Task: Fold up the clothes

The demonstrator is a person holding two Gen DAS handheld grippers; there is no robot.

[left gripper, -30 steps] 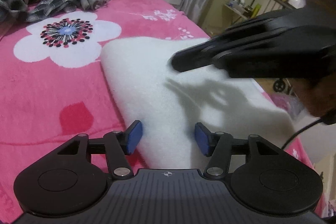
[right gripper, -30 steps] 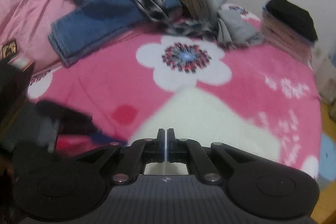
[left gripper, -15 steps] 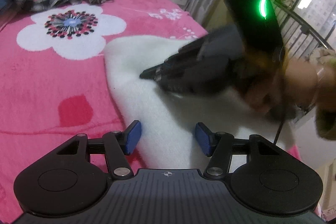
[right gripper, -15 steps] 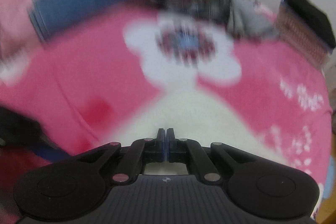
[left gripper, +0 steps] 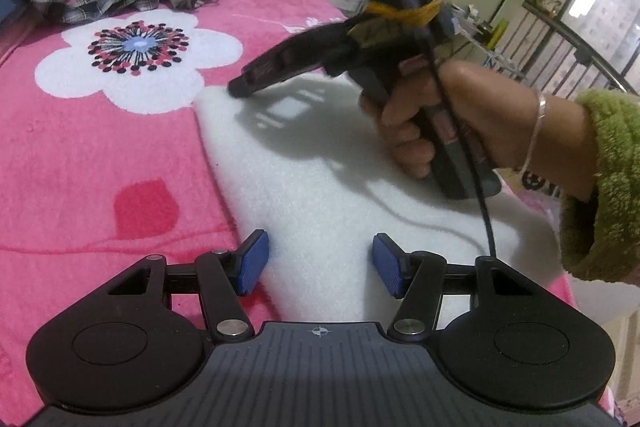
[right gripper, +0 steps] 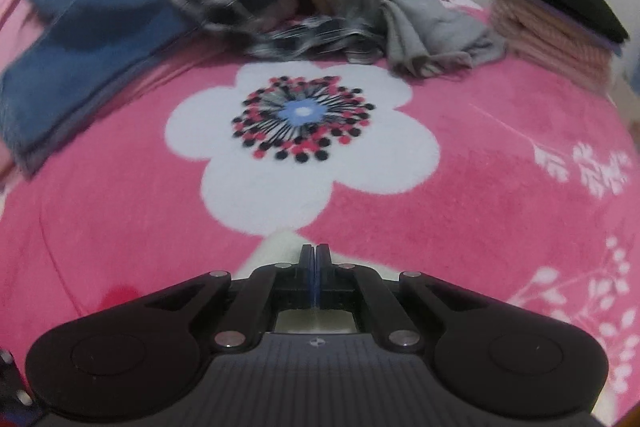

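Observation:
A white fleece garment (left gripper: 320, 171) lies flat on the pink flowered blanket (left gripper: 100, 155). My left gripper (left gripper: 316, 261) is open, and its blue pads (left gripper: 250, 261) straddle the garment's near left edge. A hand (left gripper: 452, 115) in a green sleeve holds my right gripper (left gripper: 242, 91) over the garment's far corner, with its tip low above the cloth. In the right wrist view the right gripper (right gripper: 315, 251) is shut with nothing seen between its fingers. Only that white corner (right gripper: 276, 247) shows beneath its tips.
A folded stack (right gripper: 560, 27) of pink and black clothes sits at the bed's far right corner. Loose clothes, jeans (right gripper: 92, 31) and a grey piece (right gripper: 432, 31) are heaped along the far side. Beyond the bed's right edge are a railing (left gripper: 580, 39) and shelves.
The right gripper has swept forward across the white garment to its far corner and stayed shut. The left gripper has barely moved and stays open.

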